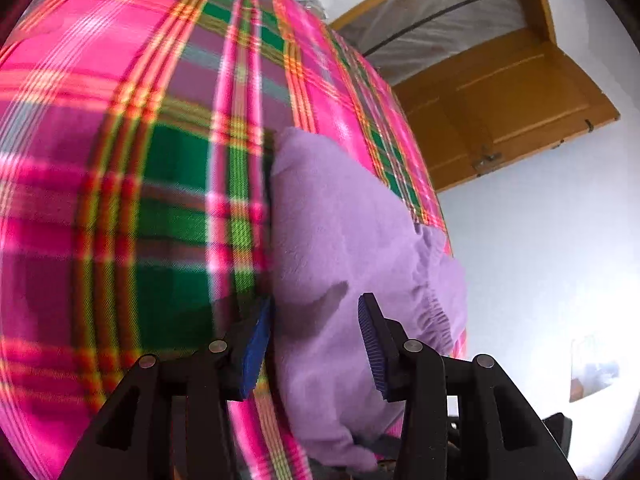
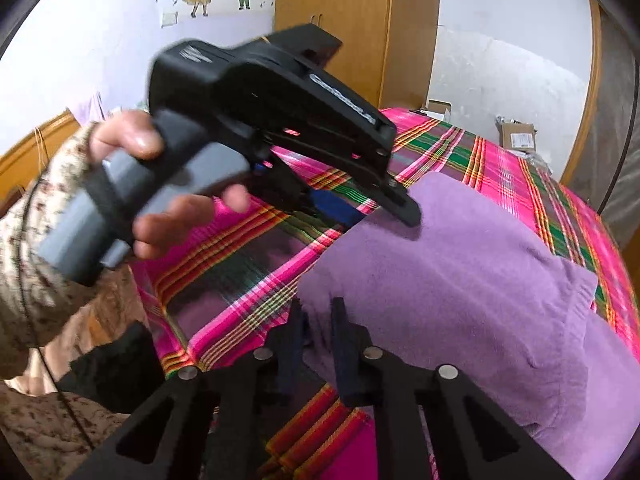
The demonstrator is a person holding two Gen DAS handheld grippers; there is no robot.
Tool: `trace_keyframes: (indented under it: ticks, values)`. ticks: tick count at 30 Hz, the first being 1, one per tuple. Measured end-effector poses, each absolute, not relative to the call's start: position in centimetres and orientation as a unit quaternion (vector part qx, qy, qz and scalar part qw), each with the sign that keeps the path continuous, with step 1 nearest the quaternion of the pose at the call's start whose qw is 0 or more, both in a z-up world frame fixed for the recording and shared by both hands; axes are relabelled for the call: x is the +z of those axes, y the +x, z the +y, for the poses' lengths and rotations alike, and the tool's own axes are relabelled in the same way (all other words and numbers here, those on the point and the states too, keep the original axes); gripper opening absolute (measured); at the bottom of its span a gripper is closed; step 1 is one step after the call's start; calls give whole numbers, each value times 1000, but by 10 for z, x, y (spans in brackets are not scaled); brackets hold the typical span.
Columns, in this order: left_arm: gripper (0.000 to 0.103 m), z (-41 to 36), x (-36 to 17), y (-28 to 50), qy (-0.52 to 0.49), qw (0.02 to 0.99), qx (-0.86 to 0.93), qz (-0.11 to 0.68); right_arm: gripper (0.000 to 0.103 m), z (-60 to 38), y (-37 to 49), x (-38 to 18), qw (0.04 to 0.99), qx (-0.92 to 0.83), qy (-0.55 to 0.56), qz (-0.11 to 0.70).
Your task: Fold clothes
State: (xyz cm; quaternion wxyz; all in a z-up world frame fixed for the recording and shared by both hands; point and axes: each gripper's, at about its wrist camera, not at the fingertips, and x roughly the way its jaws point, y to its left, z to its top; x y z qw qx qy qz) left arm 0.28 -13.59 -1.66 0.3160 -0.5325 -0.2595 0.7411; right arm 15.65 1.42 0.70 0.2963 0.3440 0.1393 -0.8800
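Observation:
A lilac fleece garment [image 1: 344, 240] lies folded on a bed with a pink, green and yellow plaid blanket [image 1: 120, 160]. My left gripper [image 1: 316, 320] is open, its blue pads either side of the garment's near edge, next to its elastic cuff [image 1: 432, 312]. In the right wrist view the garment [image 2: 460, 280] fills the right half, and the left gripper [image 2: 376, 208] reaches down onto its far edge, held by a hand. My right gripper [image 2: 318, 344] stands with jaws narrowly apart at the garment's near corner; the fabric between them is hard to make out.
The plaid blanket [image 2: 248, 280] covers the bed. A wooden door [image 1: 500, 104] and a wooden wardrobe [image 2: 336, 20] stand past the bed. Cardboard boxes [image 2: 516, 136] sit at the bed's far side. The person's patterned sleeve [image 2: 36, 240] is at left.

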Motion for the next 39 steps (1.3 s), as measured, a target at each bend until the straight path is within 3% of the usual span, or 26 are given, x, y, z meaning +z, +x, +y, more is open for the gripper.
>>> trace_keyframes:
  ticks: [11,12,15,17,29,39]
  values:
    - [46,-107,-23,-37,-551,354,704,-273,10,35,167,23,324,-881,336,82]
    - [43,-106,-24,-39,-551,357,701,-276,10,35,166,23,324,-881,337,79]
    - [14,-105,-25,-44,-546,364,699,-285,9,33,166,23,324,-880,340,75]
    - [12,-110,-24,-43,-537,364,702,-294,9,31,164,23,324,-879,343,73]
    - [10,-136,-2,-36,-499,380,725,-284,8,10,152,32,350,-868,347,63]
    - [10,-198,-1,-19,-493,333,748,-293,8,-38,159,36,418,-835,348,80]
